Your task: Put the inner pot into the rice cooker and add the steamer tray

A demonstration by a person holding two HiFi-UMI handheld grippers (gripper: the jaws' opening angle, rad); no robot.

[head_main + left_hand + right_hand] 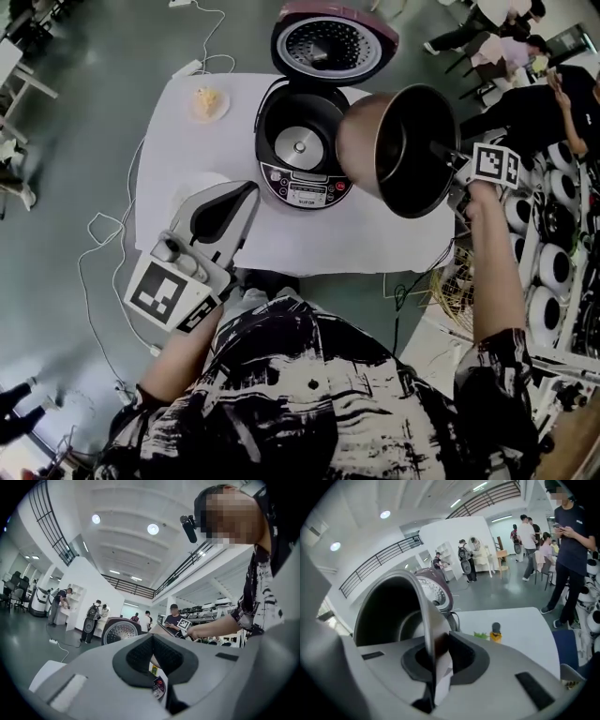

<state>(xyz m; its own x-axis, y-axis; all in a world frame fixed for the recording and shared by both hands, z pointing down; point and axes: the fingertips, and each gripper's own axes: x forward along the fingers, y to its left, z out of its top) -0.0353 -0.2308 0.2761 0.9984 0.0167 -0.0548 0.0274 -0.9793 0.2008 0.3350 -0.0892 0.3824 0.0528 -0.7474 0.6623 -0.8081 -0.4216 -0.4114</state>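
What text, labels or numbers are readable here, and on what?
No text reads clearly in any view.
Control panel of the rice cooker: has print, too small to read.
Sticker in the left gripper view: blurred, unreadable.
Left cube marker and right cube marker: black-and-white square patterns, no letters or numbers.
Pot: no print visible.

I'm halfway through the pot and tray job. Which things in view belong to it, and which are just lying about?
Job:
- inner pot, rim clamped in the right gripper
- rice cooker, lid up
- left gripper, empty
- steamer tray: I can't make one out

Lying about:
- plate of yellow food on the table
- floor cables
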